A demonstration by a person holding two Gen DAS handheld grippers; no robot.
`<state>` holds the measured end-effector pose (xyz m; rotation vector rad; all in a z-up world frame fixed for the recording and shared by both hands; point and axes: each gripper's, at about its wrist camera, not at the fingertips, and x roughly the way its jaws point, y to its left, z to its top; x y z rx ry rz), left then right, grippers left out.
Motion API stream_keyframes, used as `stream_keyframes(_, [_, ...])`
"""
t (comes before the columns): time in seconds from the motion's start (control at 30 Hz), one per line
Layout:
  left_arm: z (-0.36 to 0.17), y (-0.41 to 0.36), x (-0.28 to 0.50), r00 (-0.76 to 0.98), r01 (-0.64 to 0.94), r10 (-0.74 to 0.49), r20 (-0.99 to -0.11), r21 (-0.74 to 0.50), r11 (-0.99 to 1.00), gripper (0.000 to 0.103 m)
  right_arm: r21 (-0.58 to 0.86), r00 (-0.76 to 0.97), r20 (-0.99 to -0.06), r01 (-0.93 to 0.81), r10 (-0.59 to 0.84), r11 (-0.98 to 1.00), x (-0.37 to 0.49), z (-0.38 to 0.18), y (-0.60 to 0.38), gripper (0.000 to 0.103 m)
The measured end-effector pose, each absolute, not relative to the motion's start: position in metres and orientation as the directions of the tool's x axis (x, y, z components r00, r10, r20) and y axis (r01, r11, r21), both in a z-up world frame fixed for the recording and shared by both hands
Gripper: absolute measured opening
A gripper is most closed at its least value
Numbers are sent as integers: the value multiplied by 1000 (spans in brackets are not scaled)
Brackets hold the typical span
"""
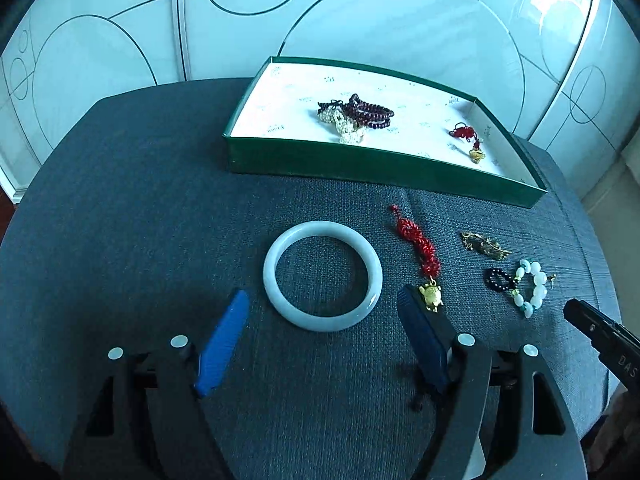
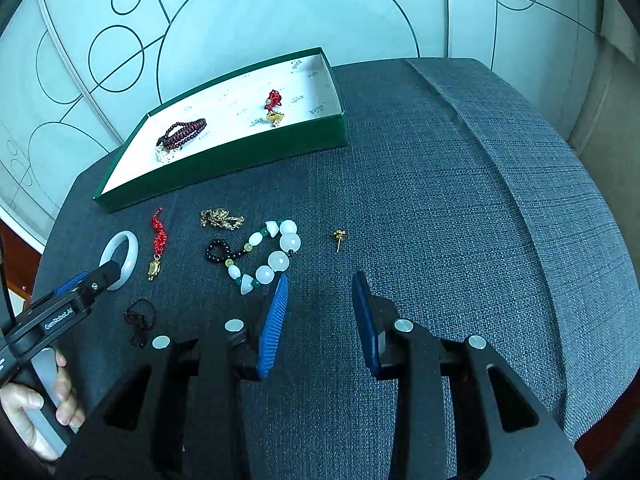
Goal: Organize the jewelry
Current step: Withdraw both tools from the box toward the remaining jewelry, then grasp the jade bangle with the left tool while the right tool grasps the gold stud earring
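A green box (image 1: 360, 168) with a white floor holds dark red beads (image 1: 366, 112) on a pale bracelet, and a red knot charm (image 1: 468, 138). On the grey cloth lie a pale jade bangle (image 1: 322, 276), a red cord with a gold turtle (image 1: 422, 256), a gold brooch (image 1: 486, 245), a white-and-green bead bracelet (image 2: 268, 256) with a black bead loop, and a gold ear stud (image 2: 339, 237). My left gripper (image 1: 324, 300) is open and empty, just before the bangle. My right gripper (image 2: 320, 284) is open and empty, near the bead bracelet and stud.
The box (image 2: 224, 160) stands at the back of the cloth-covered round table (image 2: 440, 184). A dark cord knot (image 2: 140, 320) lies at the front left. A patterned white wall (image 1: 160, 20) stands behind. The cloth has a raised fold (image 2: 500, 128) at the right.
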<state>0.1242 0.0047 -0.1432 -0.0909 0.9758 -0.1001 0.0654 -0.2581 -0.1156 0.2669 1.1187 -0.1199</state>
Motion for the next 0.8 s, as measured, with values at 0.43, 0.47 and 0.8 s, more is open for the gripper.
stream_keyframes(0.43, [-151, 1, 135, 581, 59, -124, -804, -110, 992, 78, 154, 433, -900, 231, 41, 961, 68, -120, -260, 34])
stream_keyframes(0.47, [-151, 1, 135, 583, 62, -123, -803, -108, 992, 78, 155, 434, -900, 230, 42, 961, 68, -120, -260, 34])
stream_keyframes(0.8, [-153, -6, 138, 593, 84, -87, -801, -46, 995, 73, 163, 437, -898, 225, 50, 961, 70, -121, -259, 34])
